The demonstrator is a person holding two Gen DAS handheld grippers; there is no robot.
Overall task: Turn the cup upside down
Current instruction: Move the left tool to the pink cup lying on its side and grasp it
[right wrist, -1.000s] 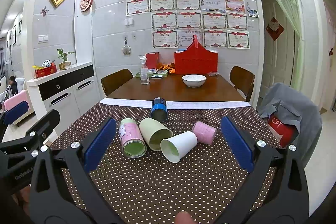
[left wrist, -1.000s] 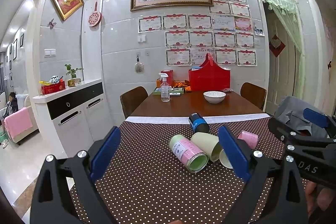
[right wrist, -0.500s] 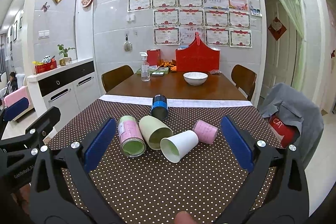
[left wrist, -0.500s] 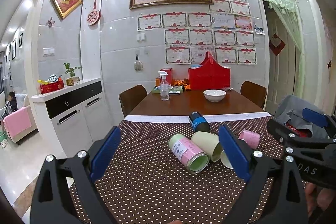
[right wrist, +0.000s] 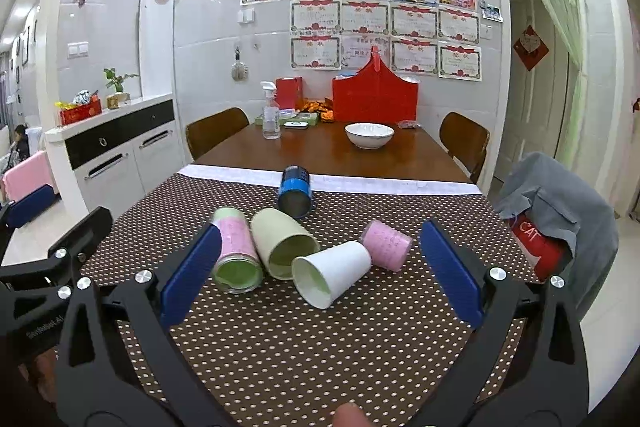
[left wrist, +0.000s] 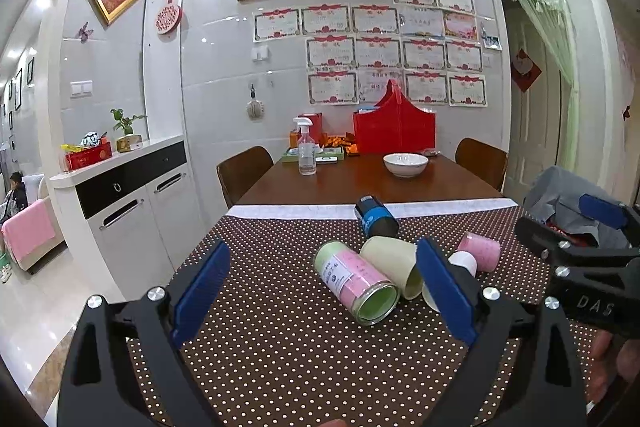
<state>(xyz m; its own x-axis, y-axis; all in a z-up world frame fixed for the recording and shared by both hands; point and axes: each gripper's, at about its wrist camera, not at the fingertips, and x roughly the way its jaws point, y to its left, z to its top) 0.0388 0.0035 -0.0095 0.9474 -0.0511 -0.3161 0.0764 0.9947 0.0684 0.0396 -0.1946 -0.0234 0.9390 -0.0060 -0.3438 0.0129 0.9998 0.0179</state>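
dotted brown cloth | wooden table | tiled wall, certificates

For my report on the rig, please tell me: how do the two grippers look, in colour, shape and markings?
Both are alike: the left gripper and the right gripper have black angular frames with silver screws and flat blue pads. White lettering marks their sides; on the right one it ends in "DAS". No cables show.
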